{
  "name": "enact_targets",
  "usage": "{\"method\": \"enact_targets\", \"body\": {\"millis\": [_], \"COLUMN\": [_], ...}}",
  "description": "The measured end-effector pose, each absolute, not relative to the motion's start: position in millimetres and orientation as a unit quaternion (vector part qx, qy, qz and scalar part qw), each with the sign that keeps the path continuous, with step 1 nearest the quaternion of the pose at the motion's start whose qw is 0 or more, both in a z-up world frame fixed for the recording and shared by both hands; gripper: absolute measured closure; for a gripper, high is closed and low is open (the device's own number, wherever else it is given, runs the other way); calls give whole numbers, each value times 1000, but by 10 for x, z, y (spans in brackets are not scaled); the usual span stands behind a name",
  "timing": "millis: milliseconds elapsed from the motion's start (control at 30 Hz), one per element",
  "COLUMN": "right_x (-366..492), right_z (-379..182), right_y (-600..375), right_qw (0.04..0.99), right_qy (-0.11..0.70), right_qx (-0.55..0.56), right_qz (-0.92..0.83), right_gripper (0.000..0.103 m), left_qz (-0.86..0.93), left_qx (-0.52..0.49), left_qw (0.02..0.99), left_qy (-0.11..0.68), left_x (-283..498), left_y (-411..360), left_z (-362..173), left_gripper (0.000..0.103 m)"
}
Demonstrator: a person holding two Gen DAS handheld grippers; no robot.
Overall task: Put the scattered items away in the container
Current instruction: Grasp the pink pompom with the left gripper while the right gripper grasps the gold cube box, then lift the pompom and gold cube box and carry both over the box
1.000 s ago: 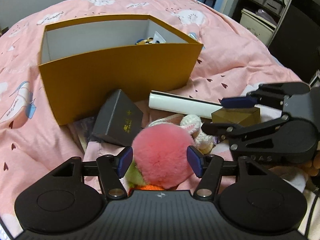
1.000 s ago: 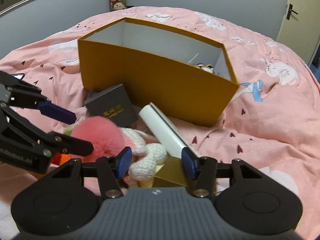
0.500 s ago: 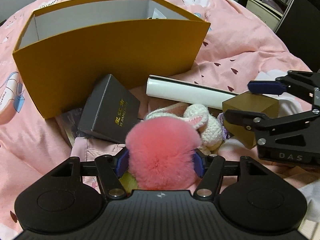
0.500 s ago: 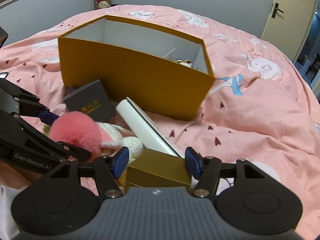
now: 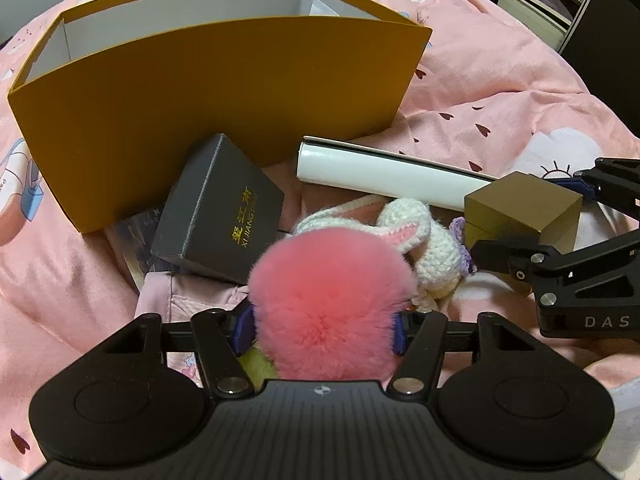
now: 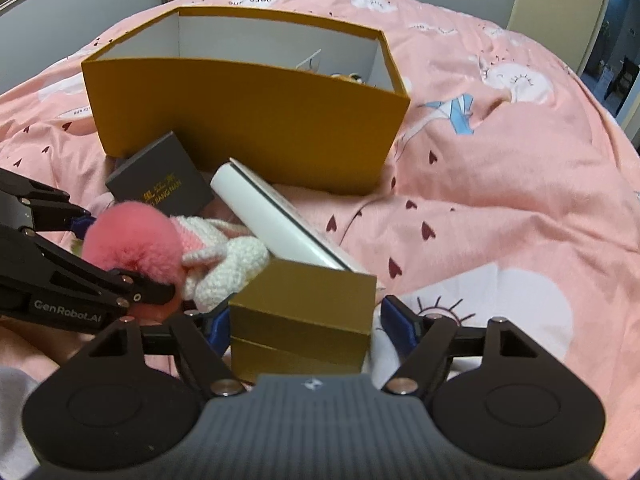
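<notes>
Nearest, left gripper (image 5: 320, 330): jaws just closing, pads pressed into the pink pompom (image 5: 328, 300).
Right gripper (image 6: 312, 326): jaws just opening, apart, gold box (image 6: 304, 316) between them, gap at the right pad.
Middle: crochet bunny (image 5: 424, 240), white tube (image 5: 380, 180), grey box (image 5: 220, 212) on the bedspread (image 6: 500, 184).
Far: orange container (image 5: 208, 92), open, touching the grey box.

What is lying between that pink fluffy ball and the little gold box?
A white crocheted bunny lies between the pink pompom and the gold box, touching the pompom; both wrist views show it.
</notes>
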State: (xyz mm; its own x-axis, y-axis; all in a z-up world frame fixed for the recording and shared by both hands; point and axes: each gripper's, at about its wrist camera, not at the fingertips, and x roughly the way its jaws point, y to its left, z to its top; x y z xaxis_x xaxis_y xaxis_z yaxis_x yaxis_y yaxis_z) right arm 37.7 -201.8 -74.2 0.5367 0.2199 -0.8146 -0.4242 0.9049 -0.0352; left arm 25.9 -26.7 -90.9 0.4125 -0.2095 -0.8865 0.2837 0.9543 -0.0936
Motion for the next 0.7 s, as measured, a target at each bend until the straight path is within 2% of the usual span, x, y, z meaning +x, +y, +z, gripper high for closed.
{"method": "enact_targets", "body": {"millis": [33,67,233,400,700], "right_x": [369,362,347,329,300], "right_z": [-739,-734,-707,-636,-507], "right_y": [-2016,-2013,-2016,-2034,-2016], "right_qw": [869,868,868,869,873], "right_qy": [444,443,441,436,418], "right_qx": [-115,-115,-119,-117,-110], "right_qz": [188,190,195,204,225], "right_gripper": [31,32,33,38,38], "left_qz": [-146,-146,-149,-148,-143], "left_qx": [34,31,26,17,0], "left_qw": [841,842,844,851,865], "left_qy": [520,518,514,504,481], "left_x": [257,252,226,173,93], "left_y": [-259,-247,-223,-161,-85], "left_z": [-902,-890,-866,-784,-570], "left_gripper": [46,49,52,52,53]}}
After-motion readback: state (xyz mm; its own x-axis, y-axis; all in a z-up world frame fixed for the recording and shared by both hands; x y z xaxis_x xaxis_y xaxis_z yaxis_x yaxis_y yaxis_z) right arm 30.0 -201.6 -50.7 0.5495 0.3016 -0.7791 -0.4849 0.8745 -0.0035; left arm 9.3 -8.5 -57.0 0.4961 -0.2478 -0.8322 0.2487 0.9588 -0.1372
